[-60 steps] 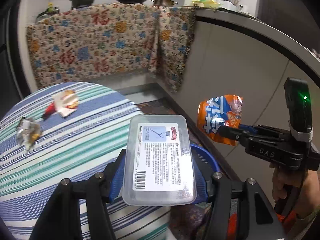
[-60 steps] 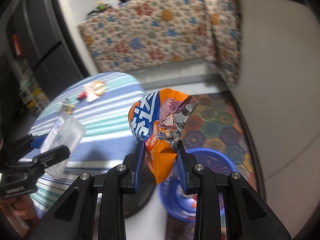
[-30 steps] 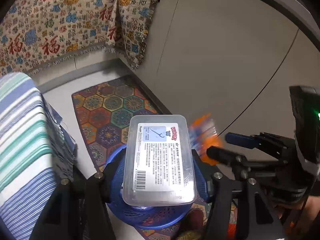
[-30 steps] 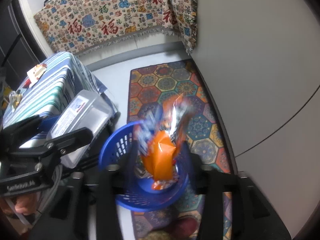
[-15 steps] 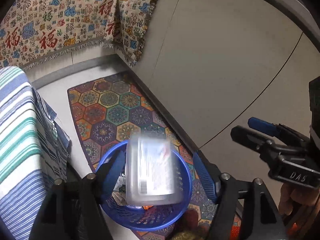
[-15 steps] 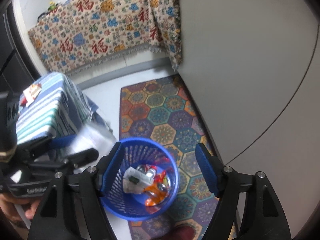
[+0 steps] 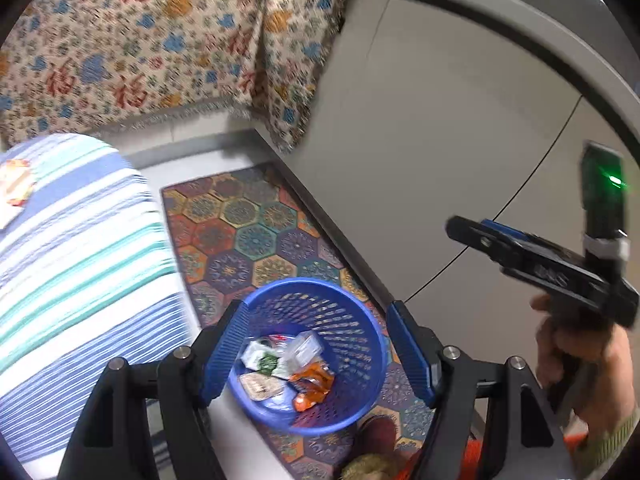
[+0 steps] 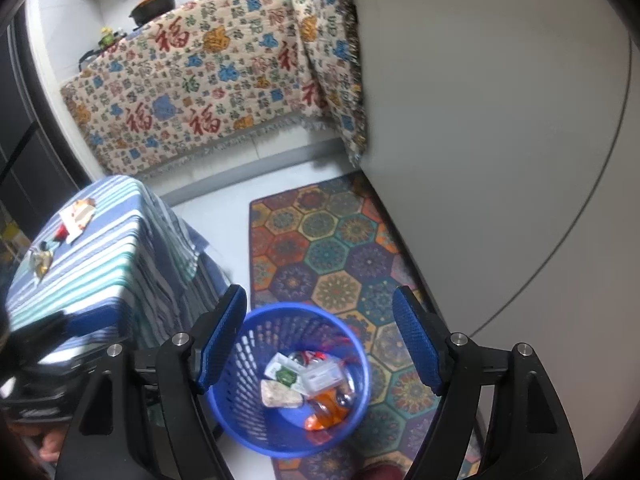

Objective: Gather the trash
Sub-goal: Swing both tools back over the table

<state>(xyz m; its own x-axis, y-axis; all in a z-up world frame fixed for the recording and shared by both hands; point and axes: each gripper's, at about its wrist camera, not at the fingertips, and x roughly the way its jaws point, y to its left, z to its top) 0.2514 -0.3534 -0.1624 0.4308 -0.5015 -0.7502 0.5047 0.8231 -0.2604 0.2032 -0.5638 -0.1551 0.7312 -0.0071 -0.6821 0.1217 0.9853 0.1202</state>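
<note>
left tool [image 7: 316, 350]: jaws spread wide, nothing between the pads, hanging right over the bin
right tool [image 8: 320, 340]: same deal, gaping and empty, bin showing straight through the gap
blue basket [image 8: 240, 428]: on the floor at the edge of the patterned rug [image 8: 332, 256], just beside the striped surface [image 8: 100, 264]; already has a clear plastic box [image 8: 322, 376], an orange snack bag [image 8: 326, 410] and a few little packets in it
trash left to get: a red and white wrapper [image 8: 76, 218] near the far side of the surface, and a crinkly shiny wrapper [image 8: 40, 262] nearer the front, the two well apart
how they'll handle: my guess is both weigh basically nothing and are floppy and slick, so they'll slide or flutter if you just nudge them
where to grab: I'd go for a raised fold or crumpled edge, pinching across it, not the flat middle; the flat one looks hardest since it hugs the cloth
watch out: soft tablecloth could bunch up into the pinch with the wrapper
</note>
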